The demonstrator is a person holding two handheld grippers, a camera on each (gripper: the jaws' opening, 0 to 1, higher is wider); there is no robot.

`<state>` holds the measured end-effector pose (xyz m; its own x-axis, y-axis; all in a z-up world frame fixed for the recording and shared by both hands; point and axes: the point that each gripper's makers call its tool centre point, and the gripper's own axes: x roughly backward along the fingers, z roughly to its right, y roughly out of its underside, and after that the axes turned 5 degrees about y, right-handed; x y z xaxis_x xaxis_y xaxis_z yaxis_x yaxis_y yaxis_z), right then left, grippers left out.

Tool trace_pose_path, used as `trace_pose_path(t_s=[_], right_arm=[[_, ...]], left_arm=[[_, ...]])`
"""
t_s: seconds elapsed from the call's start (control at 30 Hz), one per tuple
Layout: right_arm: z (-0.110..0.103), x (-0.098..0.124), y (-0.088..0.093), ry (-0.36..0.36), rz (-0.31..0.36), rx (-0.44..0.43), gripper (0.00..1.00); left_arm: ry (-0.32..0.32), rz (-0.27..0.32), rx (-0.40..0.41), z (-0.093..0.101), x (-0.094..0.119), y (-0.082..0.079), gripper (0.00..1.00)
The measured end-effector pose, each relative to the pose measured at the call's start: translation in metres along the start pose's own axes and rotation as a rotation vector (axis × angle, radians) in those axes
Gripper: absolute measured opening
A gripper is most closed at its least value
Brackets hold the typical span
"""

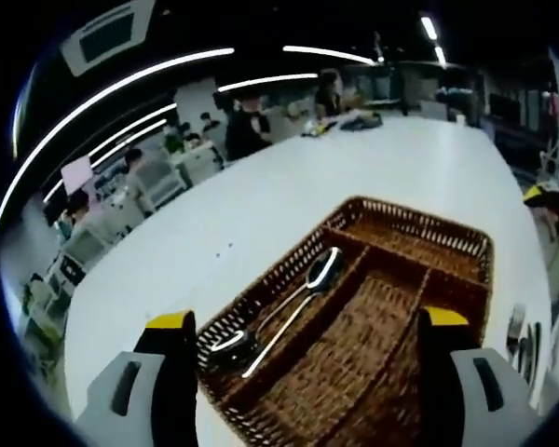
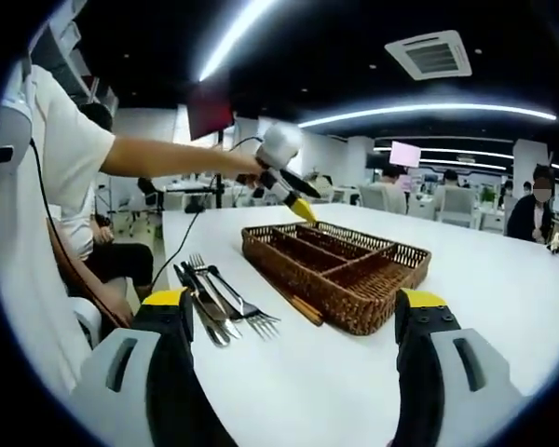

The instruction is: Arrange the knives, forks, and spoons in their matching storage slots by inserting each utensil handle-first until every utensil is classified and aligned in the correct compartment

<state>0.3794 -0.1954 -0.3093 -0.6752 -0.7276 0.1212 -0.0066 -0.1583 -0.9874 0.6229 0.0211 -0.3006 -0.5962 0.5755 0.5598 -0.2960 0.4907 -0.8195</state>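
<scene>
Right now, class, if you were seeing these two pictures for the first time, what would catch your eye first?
The brown wicker tray on the white table stands out first, with two spoons lying in one long slot. Next, a cluster of forks and knives lies on the table beside the tray, and the left gripper hovers over the tray's far end.

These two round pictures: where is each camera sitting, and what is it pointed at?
Left gripper view: rides the left gripper, looking down into the wicker tray, where two spoons lie; both jaws show, apart.
Right gripper view: rides the right gripper, low over the table, facing the tray and loose cutlery; the person's arm shows.
Shared: tray and table.
</scene>
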Motion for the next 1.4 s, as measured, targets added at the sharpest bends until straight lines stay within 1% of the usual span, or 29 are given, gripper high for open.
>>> trace_pose_path(t_s=[0.07,0.1,0.17,0.2,0.27,0.3,0.4,0.67,0.83,1.0,1.17,1.23,1.4], right_arm=[[0.0,0.0,0.0,-0.001,0.0,0.001,0.92],[-0.001,0.0,0.0,-0.002,0.001,0.0,0.92],[-0.002,0.0,0.0,-0.007,0.009,-0.012,0.92],[-0.002,-0.001,0.002,-0.005,0.006,-0.016,0.92],[-0.003,-0.001,0.004,-0.005,0.005,-0.014,0.92],[-0.004,-0.001,0.003,-0.008,0.005,-0.019,0.92],[-0.006,-0.001,0.004,-0.011,0.003,-0.022,0.92],[-0.013,-0.006,0.004,-0.027,-0.002,-0.017,0.92],[-0.017,-0.008,0.001,-0.034,0.009,-0.02,0.92],[-0.021,-0.012,0.004,-0.044,0.0,-0.01,0.92],[-0.026,-0.015,0.002,-0.061,0.002,-0.013,0.93],[-0.028,-0.016,0.002,-0.068,0.002,-0.015,0.93],[-0.032,-0.017,0.003,-0.078,-0.001,-0.013,0.93]], left_arm=[[-0.018,0.009,-0.007,0.0,0.002,-0.001,1.0],[-0.071,0.019,0.013,-0.008,0.005,-0.001,1.0],[-0.074,0.057,0.035,-0.007,0.008,-0.006,1.0],[-0.095,0.068,0.075,-0.009,0.011,-0.006,1.0],[-0.087,0.08,0.068,-0.008,0.013,-0.007,1.0],[-0.098,0.09,0.076,-0.008,0.016,-0.008,1.0],[-0.101,0.095,0.074,-0.007,0.018,-0.007,1.0],[-0.108,0.107,0.087,0.0,0.023,0.008,1.0],[-0.11,0.088,0.093,0.004,0.025,0.023,1.0],[-0.122,0.096,0.102,0.006,0.032,0.026,1.0],[-0.128,0.111,0.088,0.009,0.036,0.028,1.0],[-0.13,0.112,0.101,0.01,0.038,0.031,1.0],[-0.133,0.117,0.1,0.013,0.043,0.035,1.0]])
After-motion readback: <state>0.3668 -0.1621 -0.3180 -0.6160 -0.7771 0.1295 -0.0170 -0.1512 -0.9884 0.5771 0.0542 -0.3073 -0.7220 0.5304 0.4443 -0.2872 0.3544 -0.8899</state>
